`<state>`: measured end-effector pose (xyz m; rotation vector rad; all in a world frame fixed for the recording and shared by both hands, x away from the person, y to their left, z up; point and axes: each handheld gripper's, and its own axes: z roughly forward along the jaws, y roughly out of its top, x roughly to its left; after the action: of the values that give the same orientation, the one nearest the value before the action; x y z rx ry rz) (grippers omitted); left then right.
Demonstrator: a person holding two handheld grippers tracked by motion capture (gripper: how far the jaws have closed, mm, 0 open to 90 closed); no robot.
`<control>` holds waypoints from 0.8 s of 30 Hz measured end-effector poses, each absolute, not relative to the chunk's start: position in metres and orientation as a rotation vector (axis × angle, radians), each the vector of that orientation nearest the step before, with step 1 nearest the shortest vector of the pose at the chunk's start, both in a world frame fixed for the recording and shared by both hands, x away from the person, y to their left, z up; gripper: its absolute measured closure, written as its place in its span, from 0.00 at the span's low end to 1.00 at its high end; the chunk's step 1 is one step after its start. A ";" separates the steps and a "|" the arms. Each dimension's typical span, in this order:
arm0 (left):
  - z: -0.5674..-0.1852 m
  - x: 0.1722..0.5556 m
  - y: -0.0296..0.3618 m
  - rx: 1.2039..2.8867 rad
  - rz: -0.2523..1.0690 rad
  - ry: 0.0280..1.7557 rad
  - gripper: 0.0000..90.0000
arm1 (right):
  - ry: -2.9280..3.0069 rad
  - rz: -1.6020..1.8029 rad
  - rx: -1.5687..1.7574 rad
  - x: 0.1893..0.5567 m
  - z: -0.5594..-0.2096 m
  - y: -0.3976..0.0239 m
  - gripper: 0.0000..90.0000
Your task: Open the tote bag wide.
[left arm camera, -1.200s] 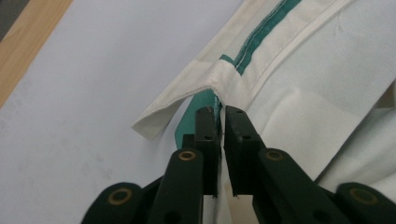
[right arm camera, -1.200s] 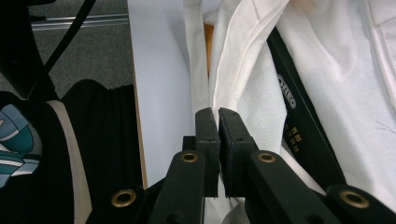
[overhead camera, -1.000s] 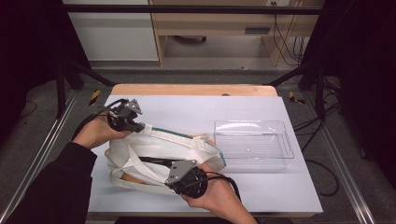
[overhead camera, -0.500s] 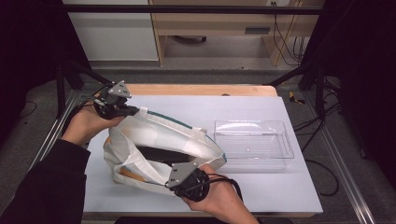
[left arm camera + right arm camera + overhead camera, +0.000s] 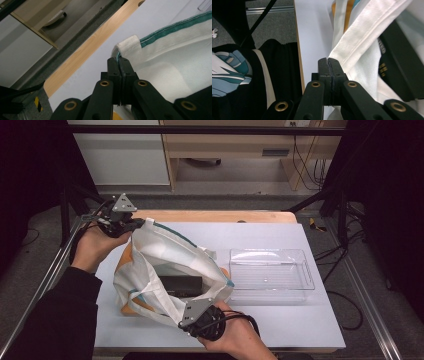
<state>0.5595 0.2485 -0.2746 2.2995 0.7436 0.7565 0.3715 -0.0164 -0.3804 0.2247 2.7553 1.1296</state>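
Note:
A white cloth bag with teal trim stands open-mouthed on the white table. My left gripper is raised at the far left and shut on the bag's far rim, beside a sewn strap end. At the near side, my right gripper is shut on the bag's near edge. Between the two, the mouth is spread apart. A black box lies inside the bag, and the right gripper view shows this box just past the white strap.
A clear plastic tray sits on the table right of the bag. A wooden strip runs along the table's far edge. Metal frame rails flank both sides. My dark sleeve hangs by the near table edge.
My left gripper has risen and drawn toward the far left with the bag's rim, so the flat bag now stands up with its mouth open. The right gripper has stayed put.

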 end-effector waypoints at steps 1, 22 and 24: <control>-0.278 0.562 0.247 2.303 0.759 0.748 0.99 | 2.762 1.129 0.225 0.373 -0.384 -0.016 1.00; -0.337 0.584 0.244 2.289 0.713 0.813 0.99 | 2.859 1.075 0.245 0.381 -0.430 -0.006 1.00; -0.339 0.584 0.245 2.283 0.712 0.816 0.99 | 2.863 1.073 0.246 0.382 -0.432 -0.006 1.00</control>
<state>0.5842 0.2447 -0.3394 2.2828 0.8160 0.7116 0.3818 -0.0058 -0.4318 0.2455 2.8632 1.0727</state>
